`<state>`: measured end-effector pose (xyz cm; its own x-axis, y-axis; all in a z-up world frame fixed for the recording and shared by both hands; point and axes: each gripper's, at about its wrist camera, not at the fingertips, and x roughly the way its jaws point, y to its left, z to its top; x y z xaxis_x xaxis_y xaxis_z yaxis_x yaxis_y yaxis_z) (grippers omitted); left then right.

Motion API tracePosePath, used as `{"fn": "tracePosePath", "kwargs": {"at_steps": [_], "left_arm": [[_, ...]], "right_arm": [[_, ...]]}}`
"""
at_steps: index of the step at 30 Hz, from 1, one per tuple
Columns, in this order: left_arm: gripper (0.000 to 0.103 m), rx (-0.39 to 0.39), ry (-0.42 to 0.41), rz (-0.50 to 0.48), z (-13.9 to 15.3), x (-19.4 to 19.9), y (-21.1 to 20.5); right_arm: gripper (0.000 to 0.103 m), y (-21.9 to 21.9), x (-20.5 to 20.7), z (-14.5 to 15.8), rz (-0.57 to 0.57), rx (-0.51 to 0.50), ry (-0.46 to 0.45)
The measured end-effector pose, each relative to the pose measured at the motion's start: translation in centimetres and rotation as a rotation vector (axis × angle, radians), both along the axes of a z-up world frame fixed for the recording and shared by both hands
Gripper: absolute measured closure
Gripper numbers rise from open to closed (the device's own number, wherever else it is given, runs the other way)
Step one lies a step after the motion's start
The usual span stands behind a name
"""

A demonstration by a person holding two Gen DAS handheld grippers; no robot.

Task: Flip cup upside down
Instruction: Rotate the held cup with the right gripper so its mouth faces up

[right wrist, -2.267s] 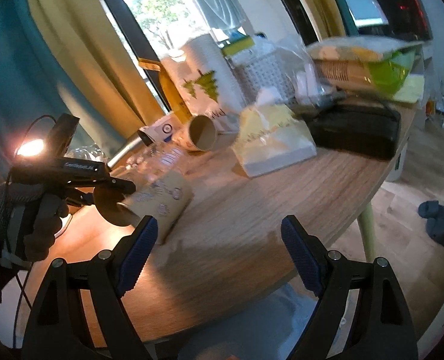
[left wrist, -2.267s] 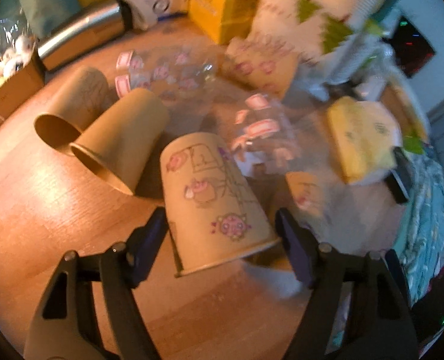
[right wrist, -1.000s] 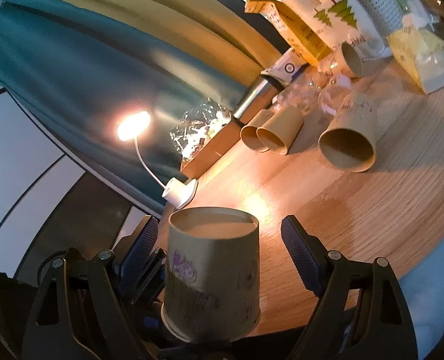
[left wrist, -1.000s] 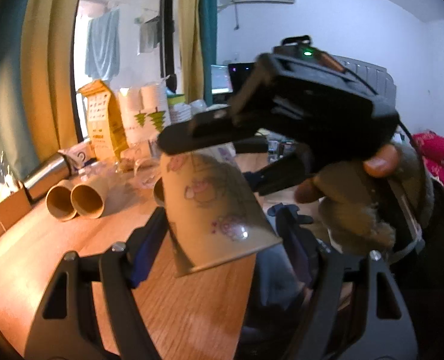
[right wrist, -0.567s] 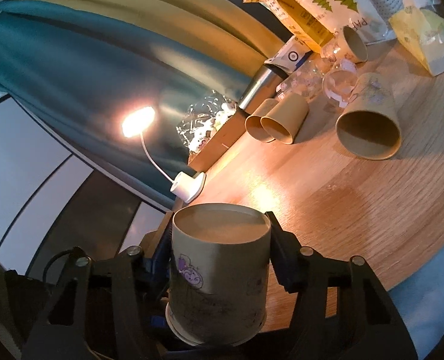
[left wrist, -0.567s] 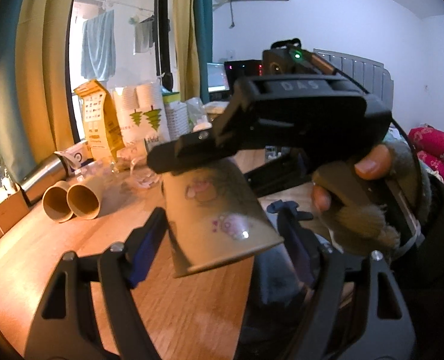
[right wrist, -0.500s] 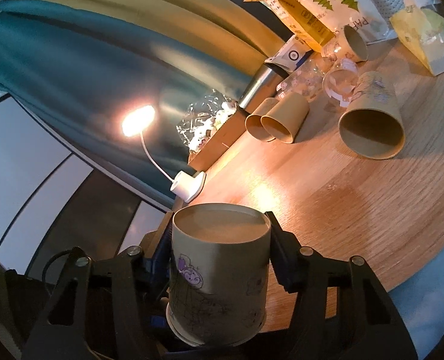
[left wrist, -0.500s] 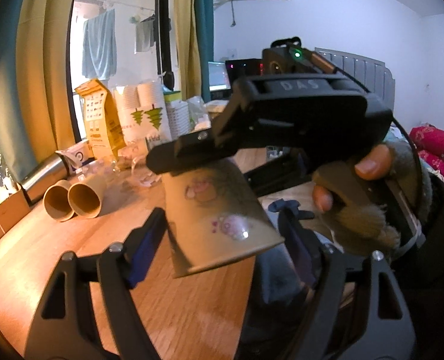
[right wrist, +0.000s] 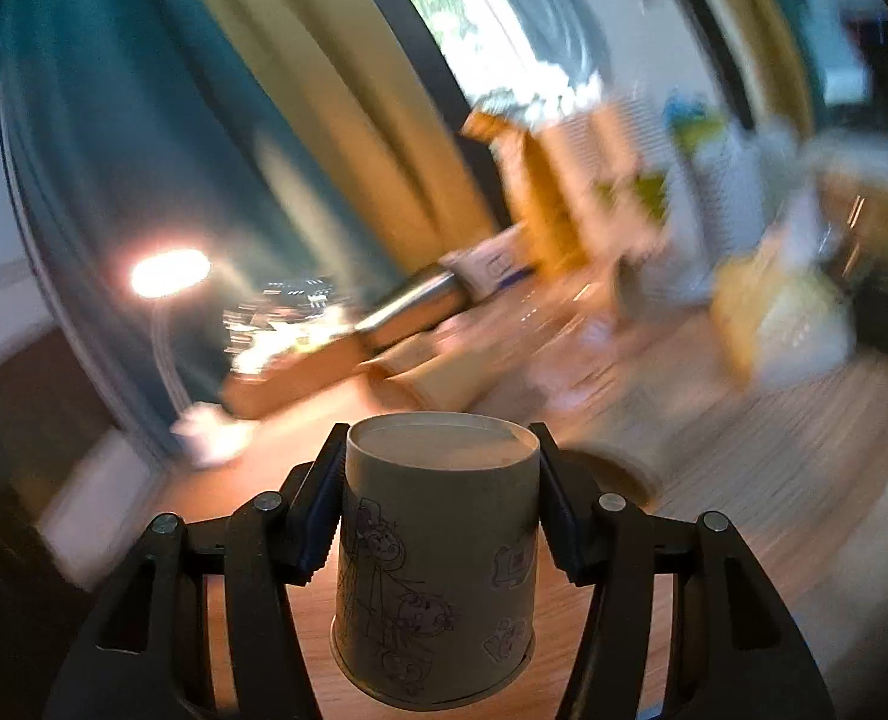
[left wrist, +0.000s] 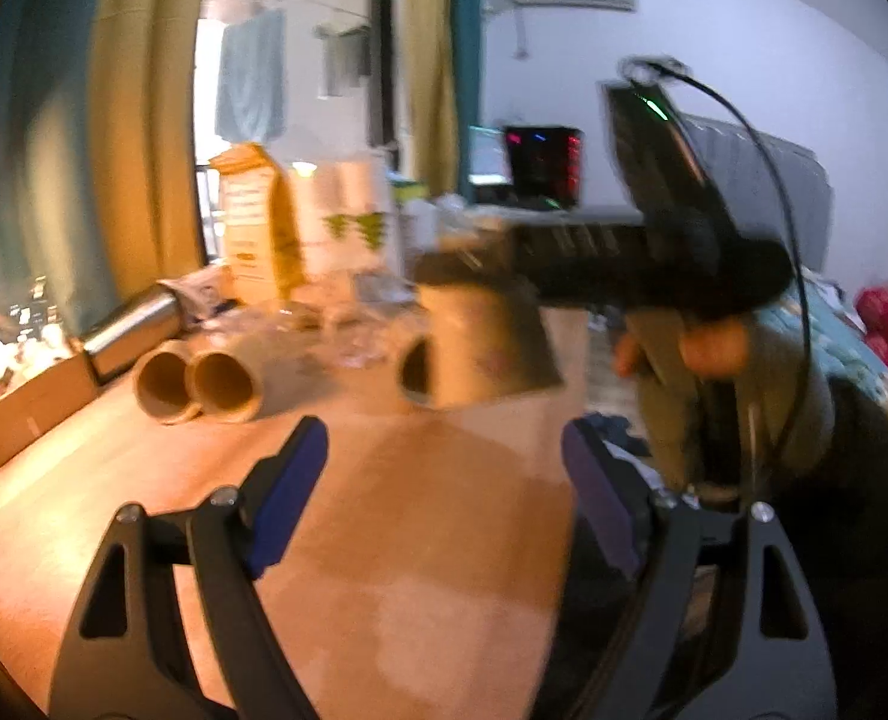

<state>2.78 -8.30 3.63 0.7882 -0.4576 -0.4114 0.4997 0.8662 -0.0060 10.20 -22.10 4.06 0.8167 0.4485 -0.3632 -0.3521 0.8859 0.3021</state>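
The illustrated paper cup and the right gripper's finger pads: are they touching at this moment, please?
Touching. The right wrist view shows the right gripper shut on the paper cup, both pads pressed flat against its upper sides with no gap, the cup's closed base facing up.

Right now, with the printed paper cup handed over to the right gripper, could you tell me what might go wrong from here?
1. The right gripper pinches the printed paper cup only near its closed base, so the thin wall could crush or slip.
2. Both views are motion-blurred; a fast swing could fling the cup, held above the wooden table.
3. The two plain paper cups and another cup lie on their sides nearby; setting down too close could knock them rolling.
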Motion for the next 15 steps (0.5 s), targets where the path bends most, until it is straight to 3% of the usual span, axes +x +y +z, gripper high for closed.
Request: {"fn": "tracePosePath", "kwargs": {"at_steps": [3,7,12,15], "left_arm": [[0.021,-0.075,0.015,0.114,0.7,1.8,2.7],[0.021,-0.187,0.095,0.259,0.4,4.3,6.1],[0.021,-0.215,0.144,0.39,-0.8,5.9,8.0],[0.021,-0.184,0.148,0.437,-1.6,6.5,8.1]], "right_arm": [[0.043,0.5,0.4,-1.7,-0.042,-0.044,-0.005],[0.043,1.7,0.7,-3.5,-0.043,-0.054,-0.021],[0.043,4.3,-0.4,-4.7,-0.012,-0.12,-0.065],[0.043,5.6,-0.5,-5.2,-0.007,-0.164,-0.079]]}}
